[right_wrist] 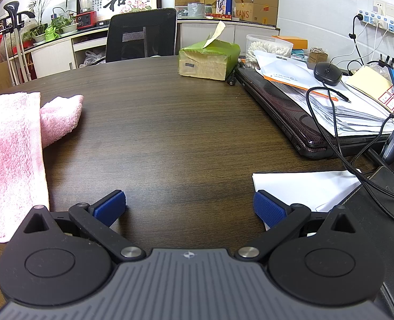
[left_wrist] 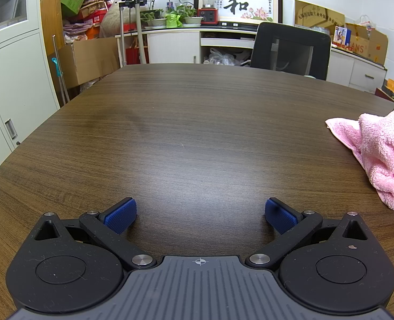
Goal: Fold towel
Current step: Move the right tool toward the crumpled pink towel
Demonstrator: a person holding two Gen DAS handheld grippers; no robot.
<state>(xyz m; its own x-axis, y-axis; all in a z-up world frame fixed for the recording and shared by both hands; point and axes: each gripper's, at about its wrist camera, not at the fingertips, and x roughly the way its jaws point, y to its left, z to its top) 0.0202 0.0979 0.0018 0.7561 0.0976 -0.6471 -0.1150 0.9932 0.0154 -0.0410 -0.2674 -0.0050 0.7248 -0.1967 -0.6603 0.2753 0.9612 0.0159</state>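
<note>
The left claw hangs low over the dark wood tabletop with its two blue pads spread wide, nothing between them and only bare wood in the gap. The right claw is spread just as wide over the same tabletop, its blue pads also holding nothing. The pink towel lies rumpled on the tabletop between the two claws: in the left wrist view it sits at the right edge, well apart from the pads, and in the right wrist view the towel fills the left side, one loose layer lying flat and a bunched fold behind it. Its near edge runs just beside the right claw's left finger; whether they touch cannot be told. A white sheet of paper lies by the right claw's other pad, with a laptop and a green tissue pack farther back.
</note>
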